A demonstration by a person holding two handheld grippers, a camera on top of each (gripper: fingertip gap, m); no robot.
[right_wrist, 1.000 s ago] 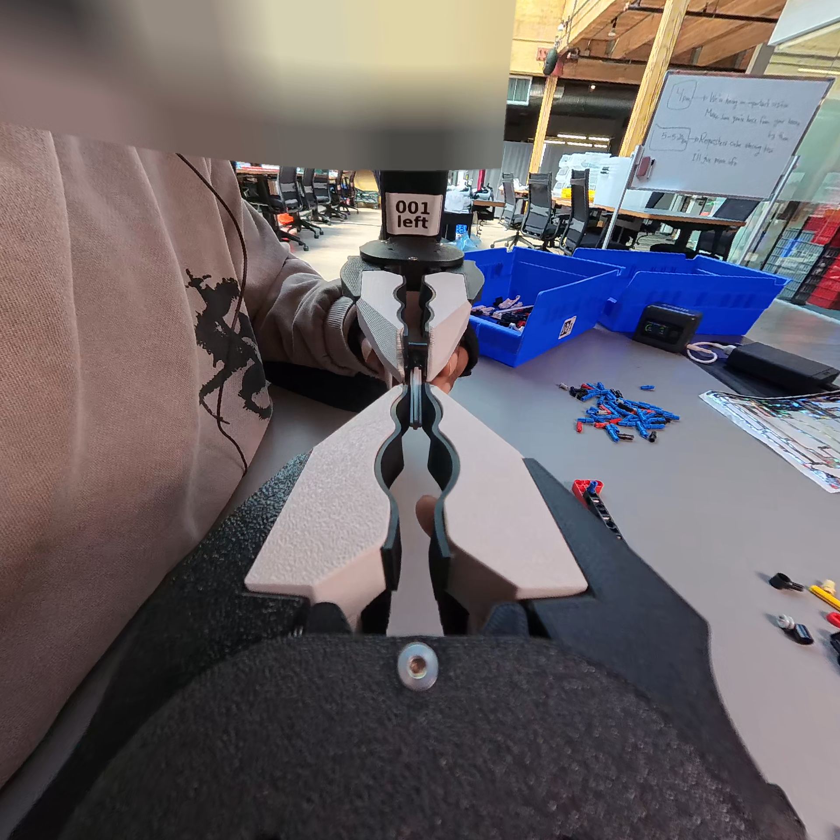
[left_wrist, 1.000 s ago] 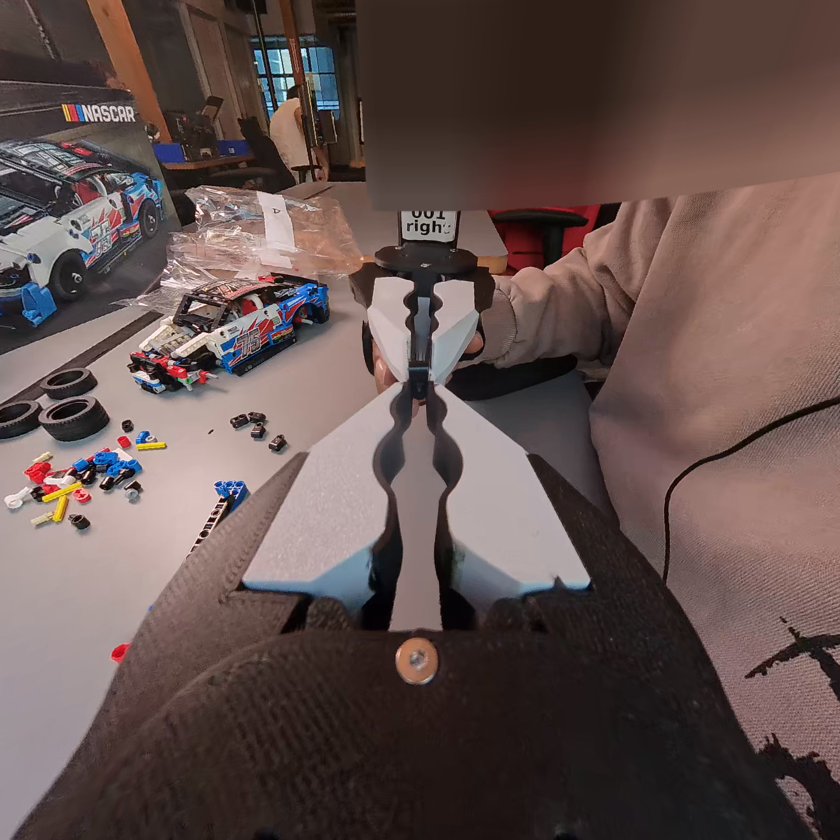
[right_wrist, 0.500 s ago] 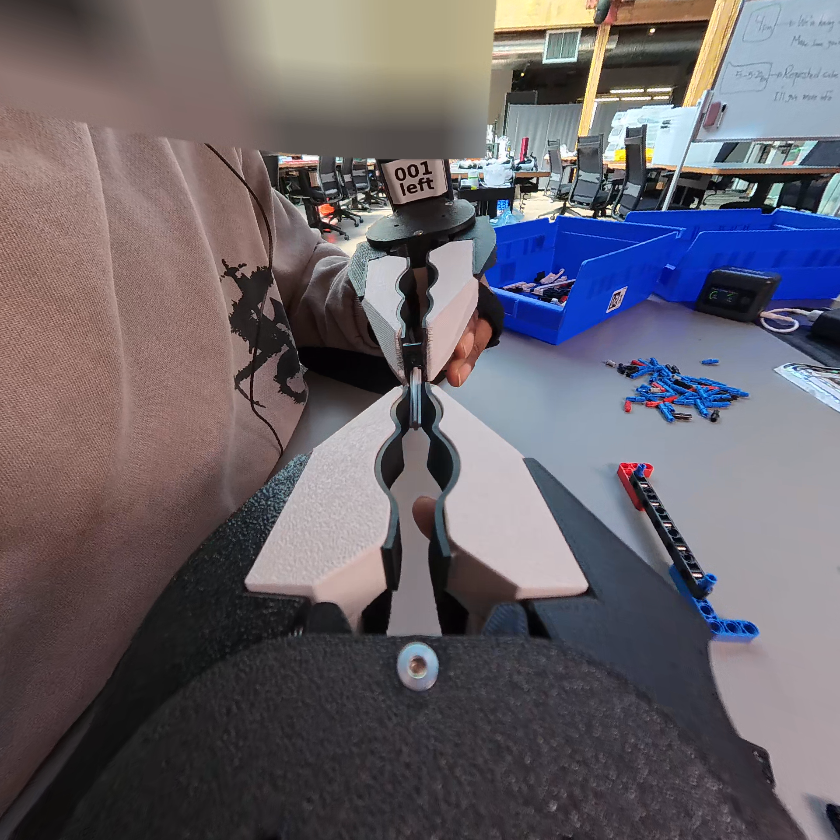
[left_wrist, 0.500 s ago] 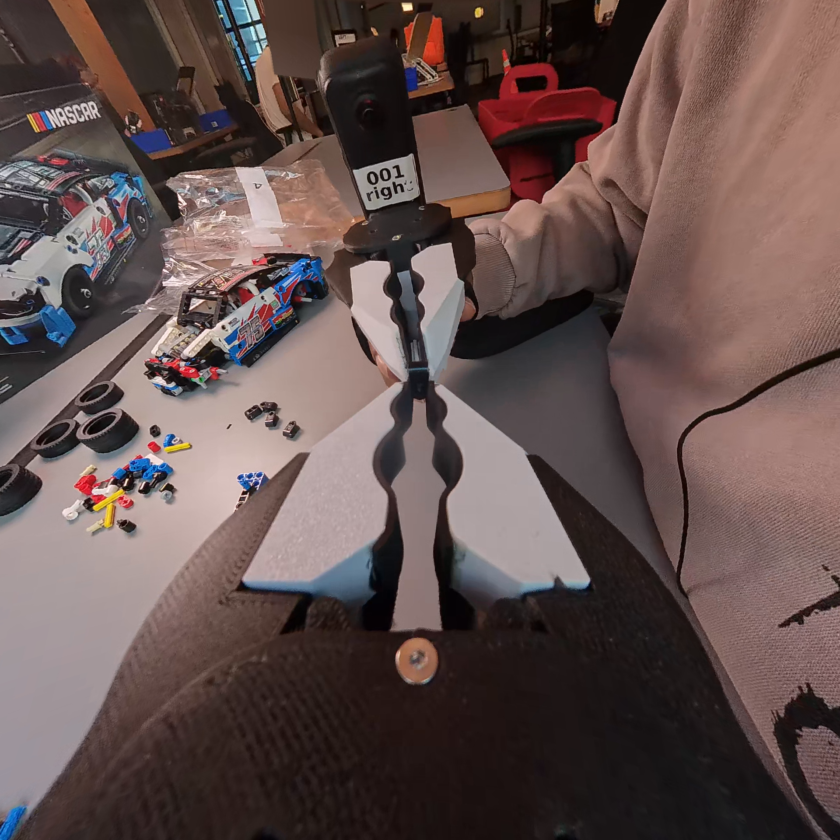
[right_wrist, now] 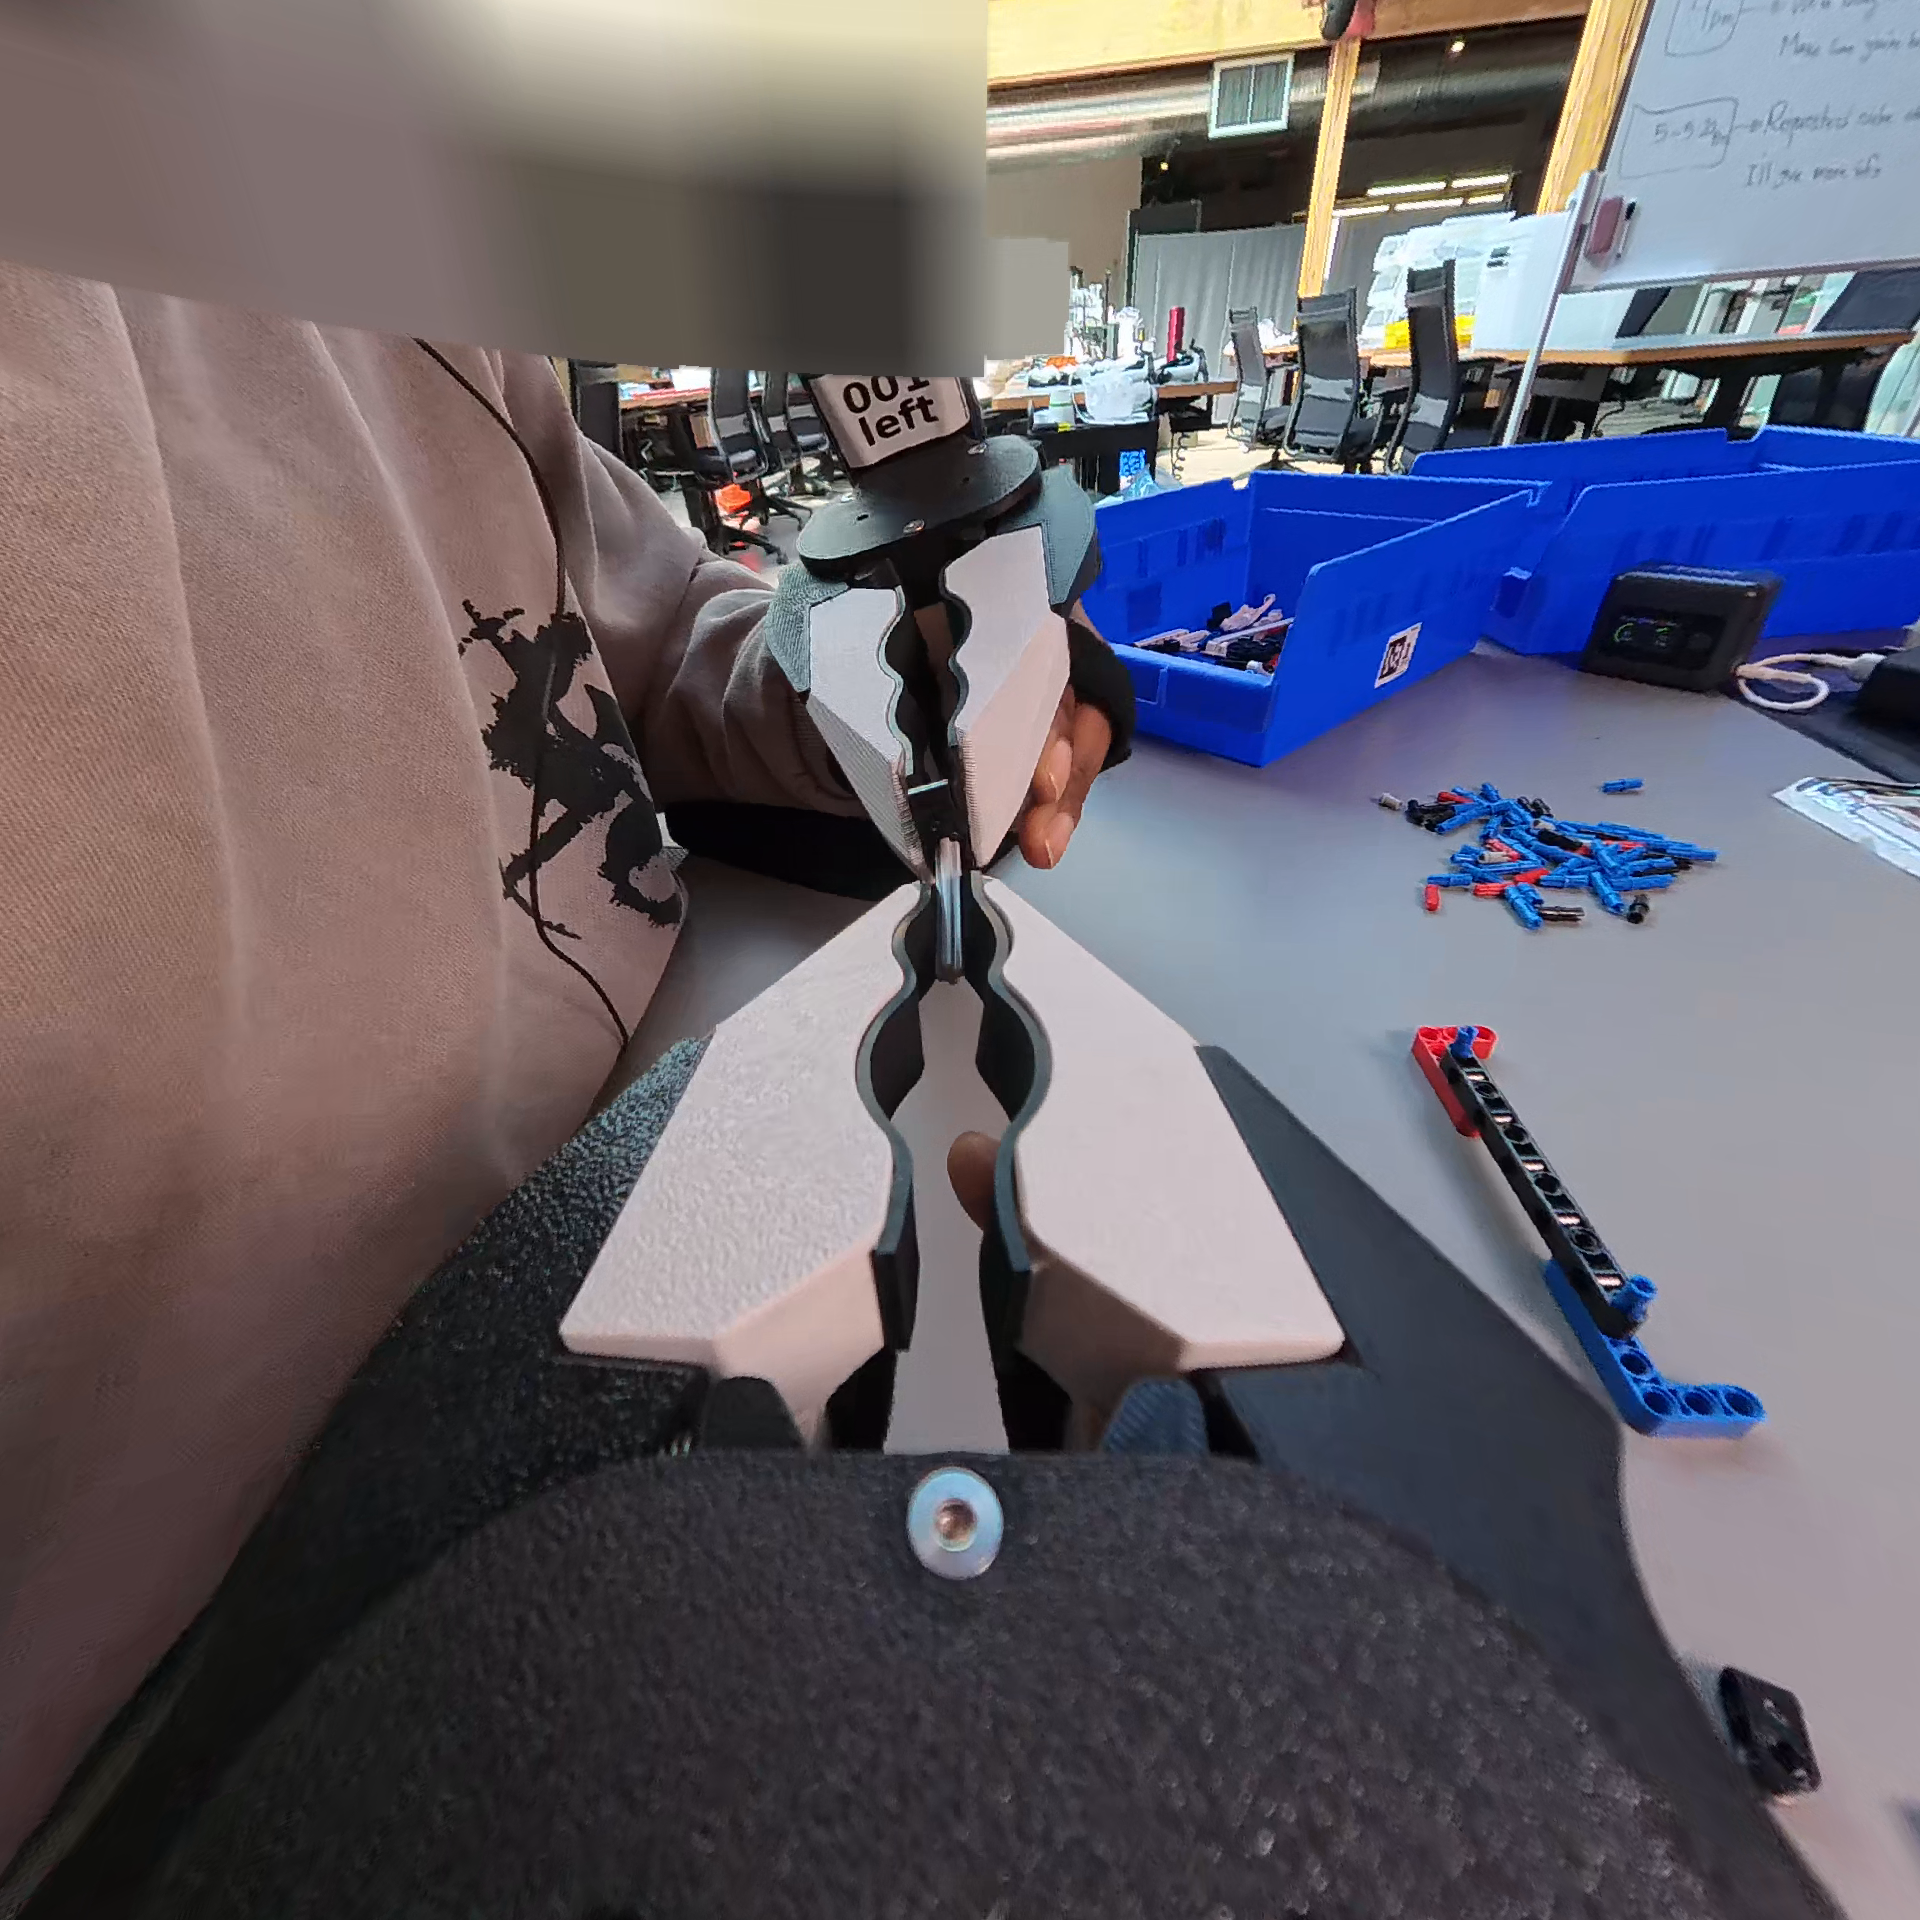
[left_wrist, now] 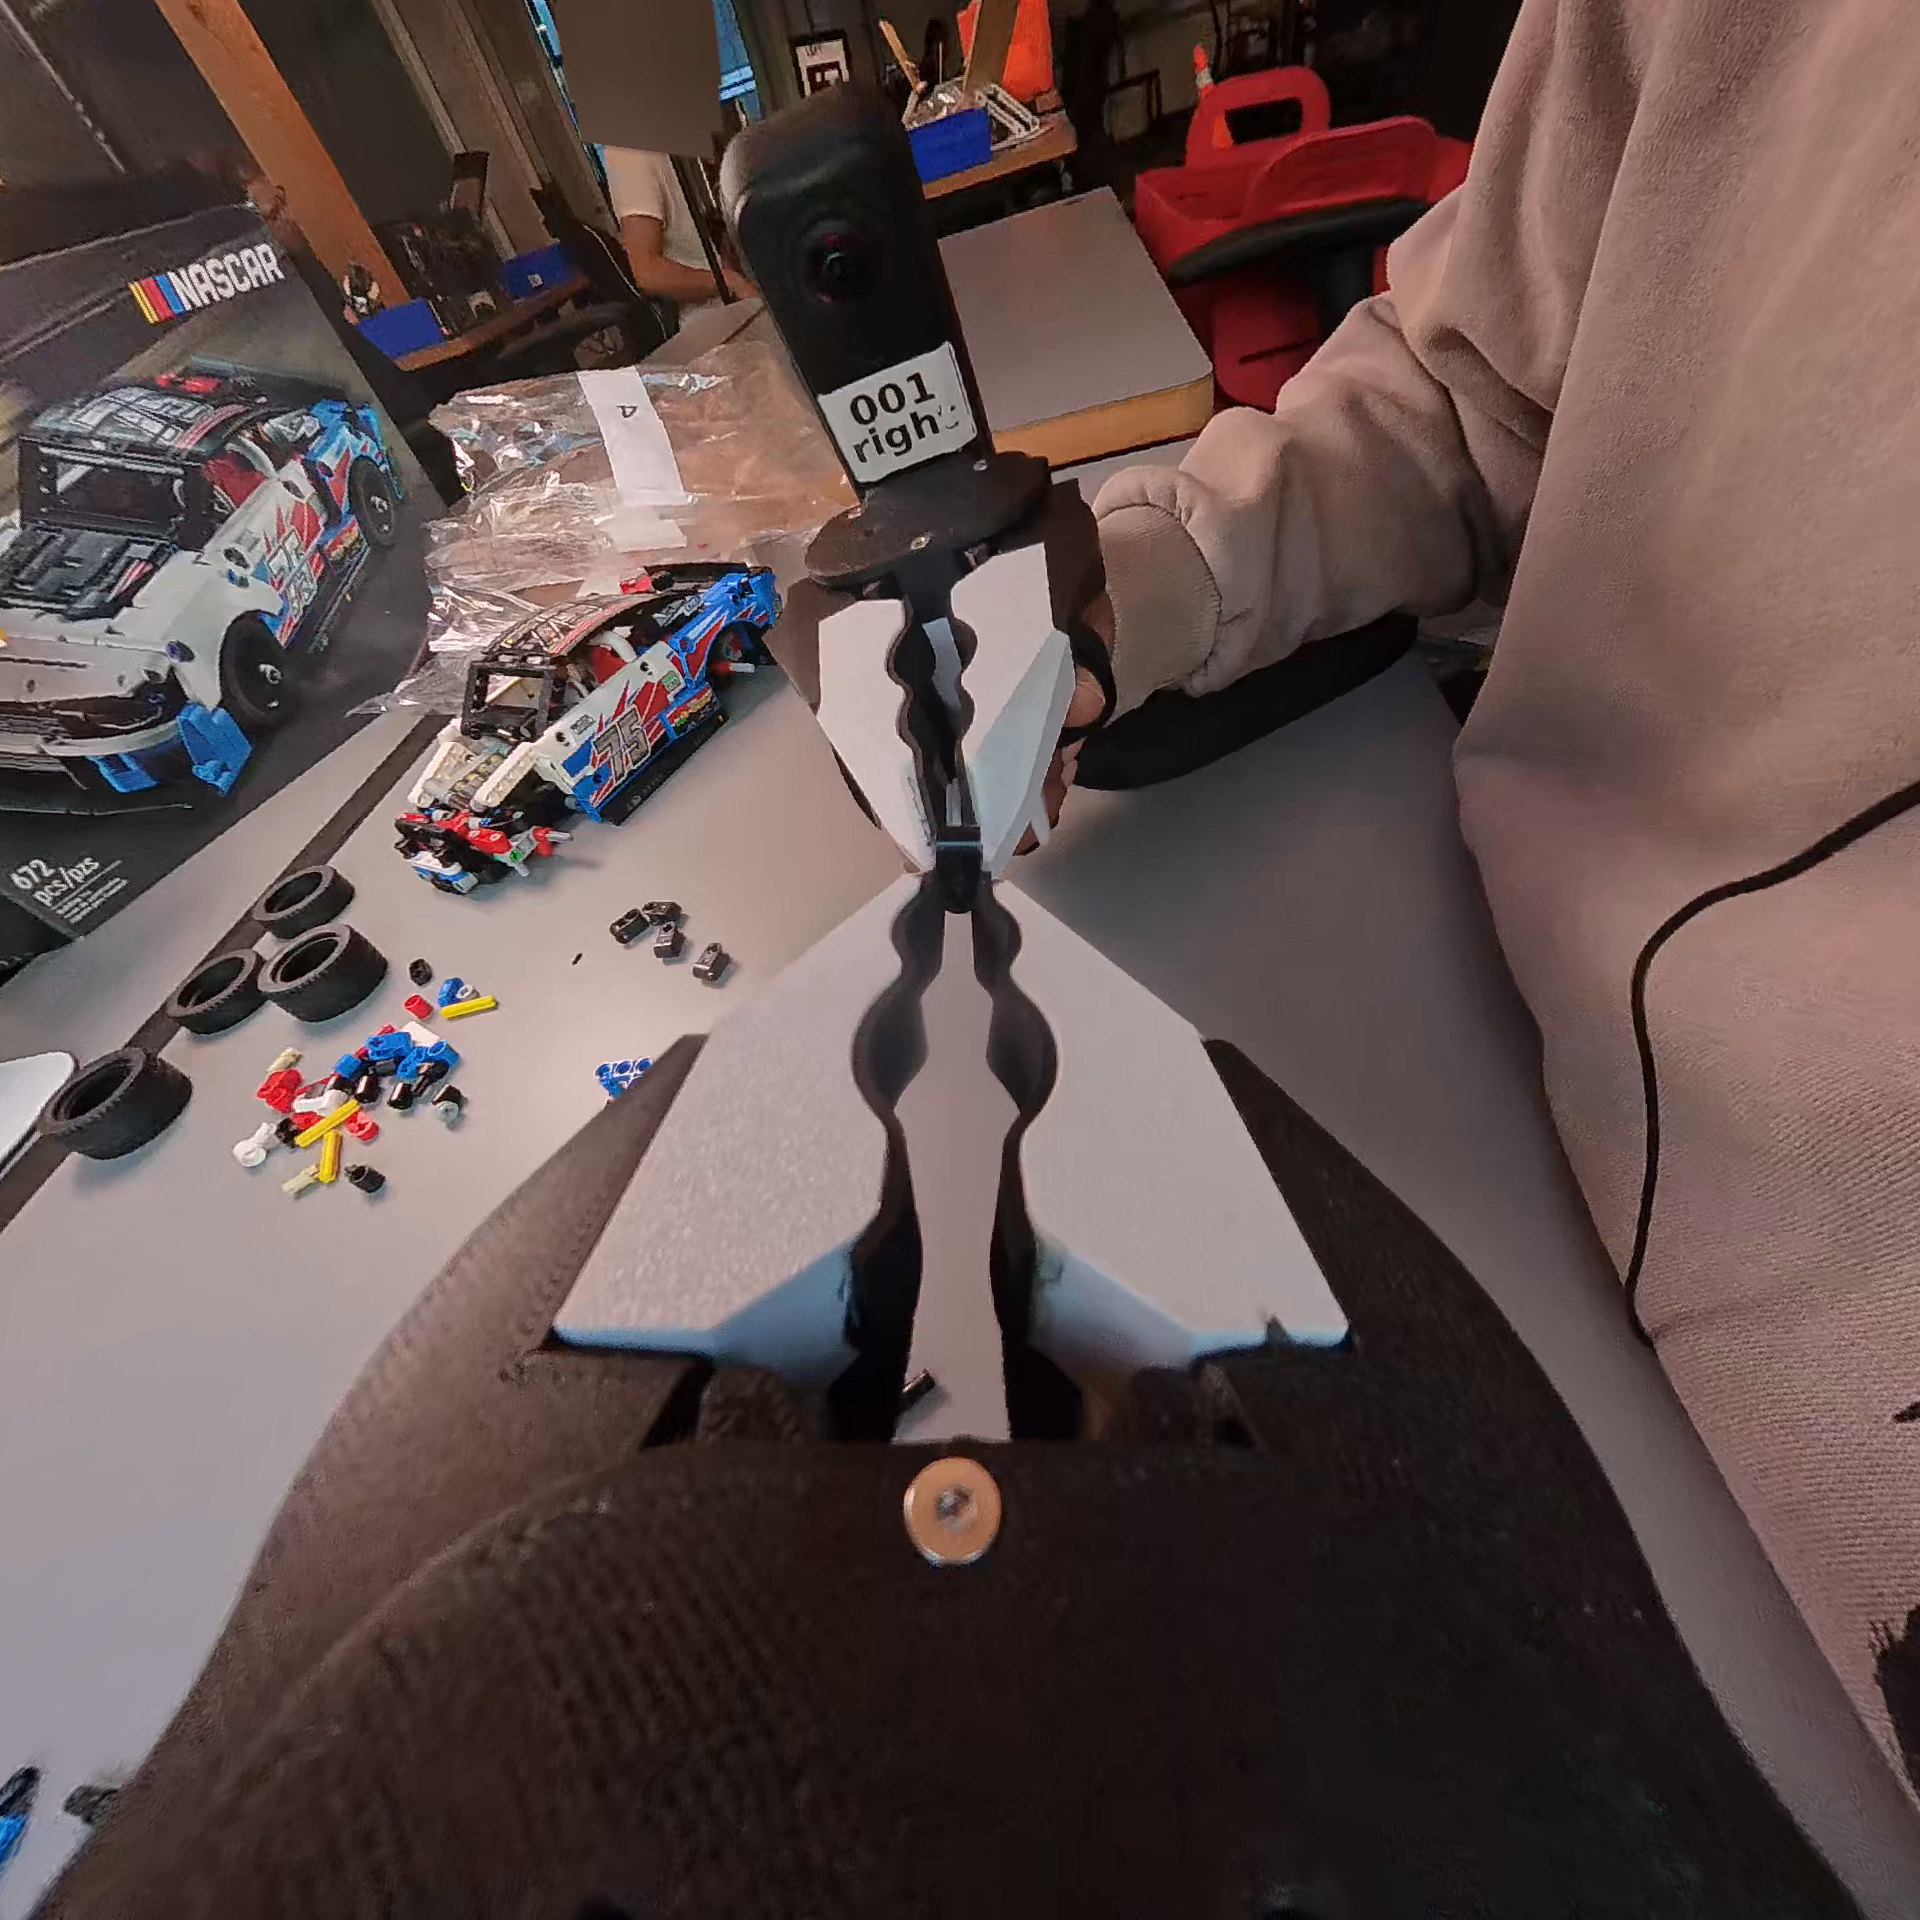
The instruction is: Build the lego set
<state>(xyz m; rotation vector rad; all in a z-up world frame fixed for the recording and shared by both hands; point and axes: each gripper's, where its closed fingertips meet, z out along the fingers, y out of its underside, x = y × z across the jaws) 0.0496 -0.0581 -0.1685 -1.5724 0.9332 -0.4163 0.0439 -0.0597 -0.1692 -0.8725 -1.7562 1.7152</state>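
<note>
Meeting tip-to-tip, both tongs [right_wrist: 943, 914] pinch small piece [right_wrist: 948, 925], axis unclear.

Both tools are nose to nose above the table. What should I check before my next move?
1. Left tool shut on the small dark lego piece: ok.
2. Right tool gripping that piece from the opposite side: ok.
3. Tools lined up tip to tip: ok.
4. Piece fully seated, or one part versus two: cannot tell, the tips hide it.
5. Long black holed beam with red and blue ends lying flat on the grey table, apart from the tools: ok.
6. Partly built blue, white and red car out of the tools' way: ok.
</note>
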